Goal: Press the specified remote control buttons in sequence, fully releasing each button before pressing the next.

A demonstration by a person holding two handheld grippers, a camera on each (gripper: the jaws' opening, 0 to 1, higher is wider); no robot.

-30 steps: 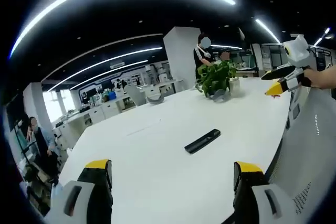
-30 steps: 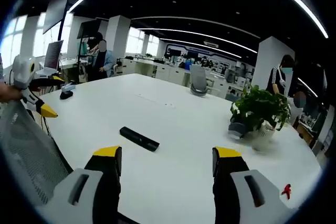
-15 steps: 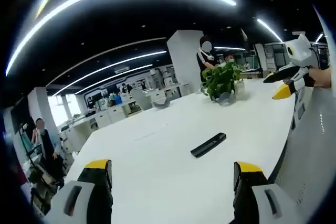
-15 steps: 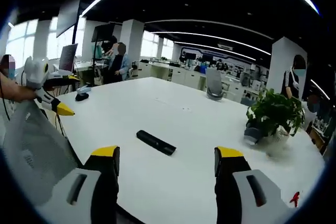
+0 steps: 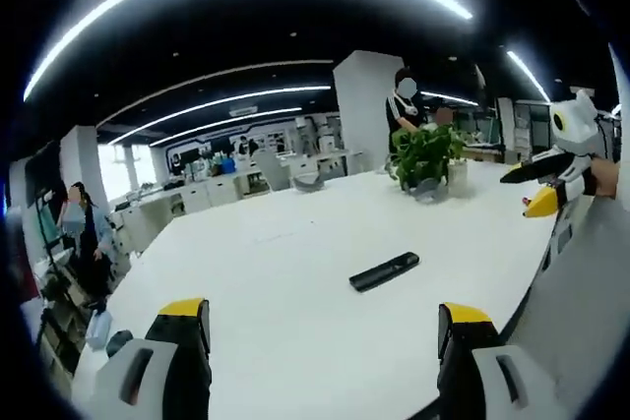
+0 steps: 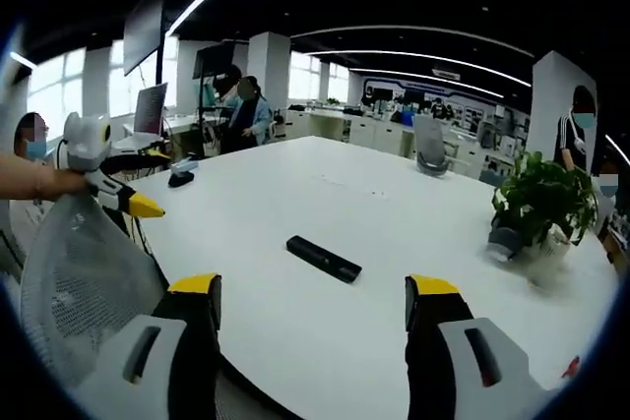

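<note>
Lying flat: slim black remote | glossy white table

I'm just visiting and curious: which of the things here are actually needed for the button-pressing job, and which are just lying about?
For the job:
- remote, lying flat on the table
- left gripper, open
- right gripper, open

Just lying about:
- potted plant
- mesh chair back
- small dark item near the table's far edge

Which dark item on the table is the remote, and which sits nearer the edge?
The remote is the long flat black bar lying mid-table. The other dark item is a small rounded lump near the table's far left edge in the right gripper view, by the left hand-held gripper.
</note>
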